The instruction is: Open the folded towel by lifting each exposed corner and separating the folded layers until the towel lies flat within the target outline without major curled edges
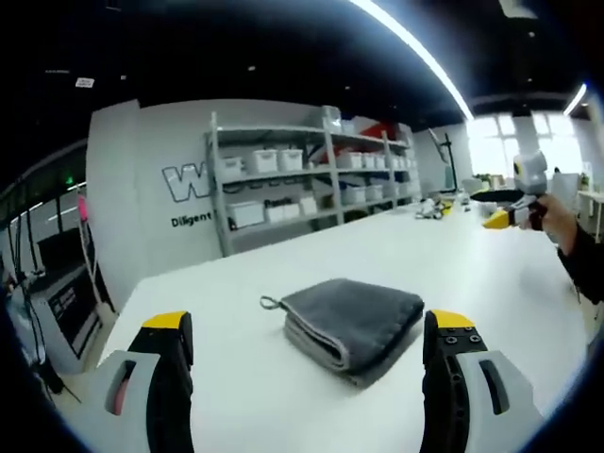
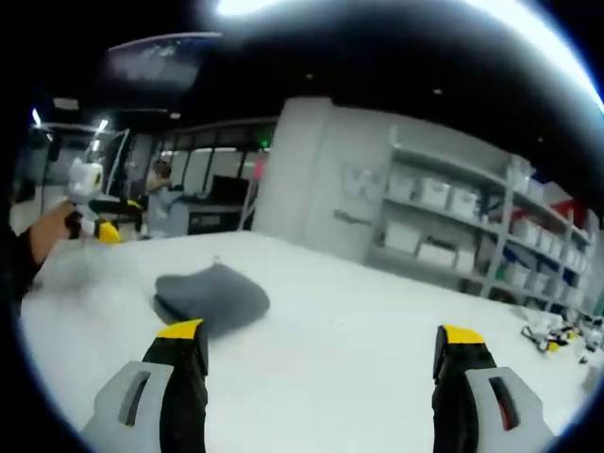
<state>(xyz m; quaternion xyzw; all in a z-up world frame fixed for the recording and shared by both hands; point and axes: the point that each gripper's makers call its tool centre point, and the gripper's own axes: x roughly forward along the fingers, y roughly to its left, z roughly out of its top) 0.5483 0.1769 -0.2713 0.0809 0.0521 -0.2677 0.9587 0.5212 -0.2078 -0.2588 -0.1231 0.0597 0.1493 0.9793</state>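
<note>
**Kid:** Is the towel open yet?

**Me:** No, not at all. The towel (image 1: 351,324) is a neat folded gray bundle, lying on the white table (image 1: 311,255). I can see its layers stacked along the near edge. No corner is lifted.

**Kid:** Where is it from your tongs?

**Me:** In the left gripper view, my left tongs (image 1: 309,351) are wide open, and the towel sits just past them, between the two tips. They are not touching it. A little loop (image 1: 271,303) sticks out of the towel's left corner.

**Kid:** And the other tongs?

**Me:** In the right gripper view, my right tongs (image 2: 323,346) are wide open too, and they hold nothing. The towel (image 2: 211,296) is ahead and to the left there, near the left tip but apart from it. That view is a bit blurry.

**Kid:** Is there a line that shows where the towel should go?

**Me:** I can't find one on the table in these views.

**Kid:** What's at the back?

**Me:** Shelves (image 1: 311,175) with white boxes (image 1: 276,159), far away by the wall.

**Kid:** So what's left to do?

**Me:** I think all of it. I must grab a corner, peel each layer back, spread the towel flat, and smooth any curled edges.
</note>
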